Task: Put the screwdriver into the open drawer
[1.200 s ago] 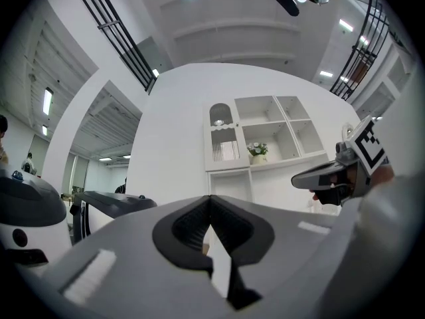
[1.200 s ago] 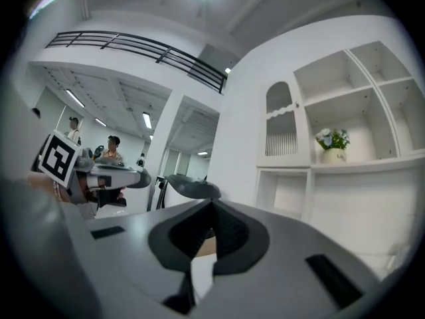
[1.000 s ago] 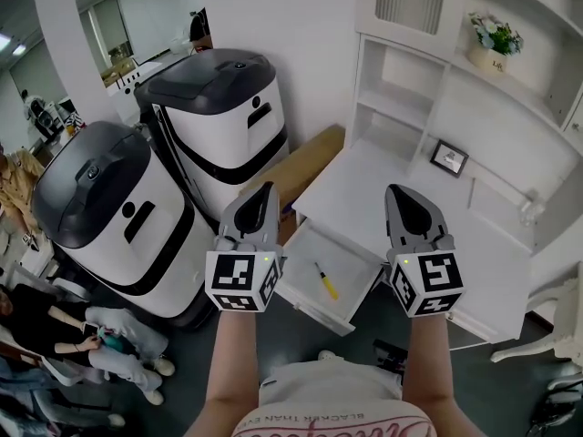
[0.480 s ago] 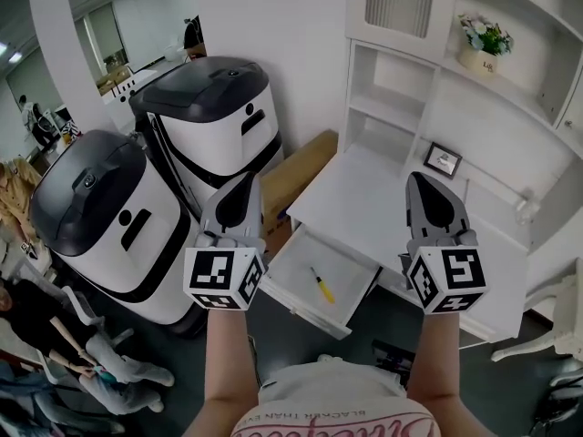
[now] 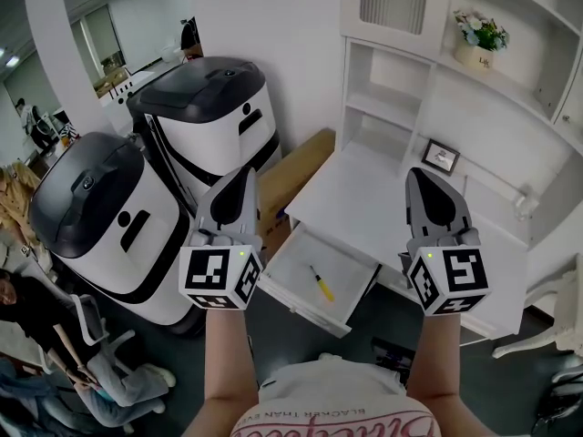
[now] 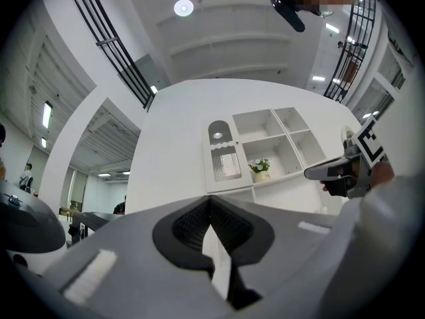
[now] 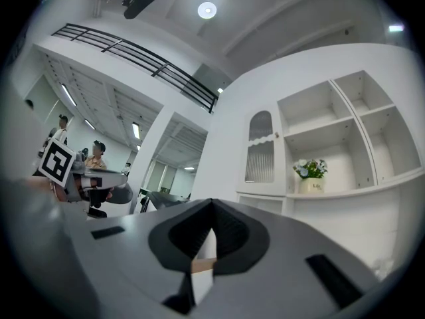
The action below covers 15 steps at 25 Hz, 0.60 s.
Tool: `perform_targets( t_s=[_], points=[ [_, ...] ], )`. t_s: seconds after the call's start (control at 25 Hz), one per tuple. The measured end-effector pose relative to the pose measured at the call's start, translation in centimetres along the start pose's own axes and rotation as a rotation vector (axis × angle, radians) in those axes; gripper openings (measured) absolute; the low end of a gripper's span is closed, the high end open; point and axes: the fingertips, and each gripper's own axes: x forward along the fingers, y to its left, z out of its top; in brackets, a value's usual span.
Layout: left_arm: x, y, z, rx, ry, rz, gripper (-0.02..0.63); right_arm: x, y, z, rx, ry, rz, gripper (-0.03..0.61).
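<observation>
White desk (image 5: 364, 198) with open drawer (image 5: 344, 264) (screwdriver (image 5: 319, 283) inside); left gripper (image 5: 247, 172), right gripper (image 5: 415, 174): fingers together, empty.

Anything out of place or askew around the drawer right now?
Nothing stands out. The screwdriver lies flat inside the open drawer, and the left gripper and right gripper are both shut and empty.
</observation>
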Motion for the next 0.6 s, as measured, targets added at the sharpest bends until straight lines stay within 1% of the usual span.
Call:
perform_targets(
  t_s=[0.6],
  points=[
    [-0.48, -0.37, 0.26, 0.010, 0.002, -0.013, 0.009, -0.22, 0.52, -0.97, 0.058, 0.010, 0.001, 0.006]
  ],
)
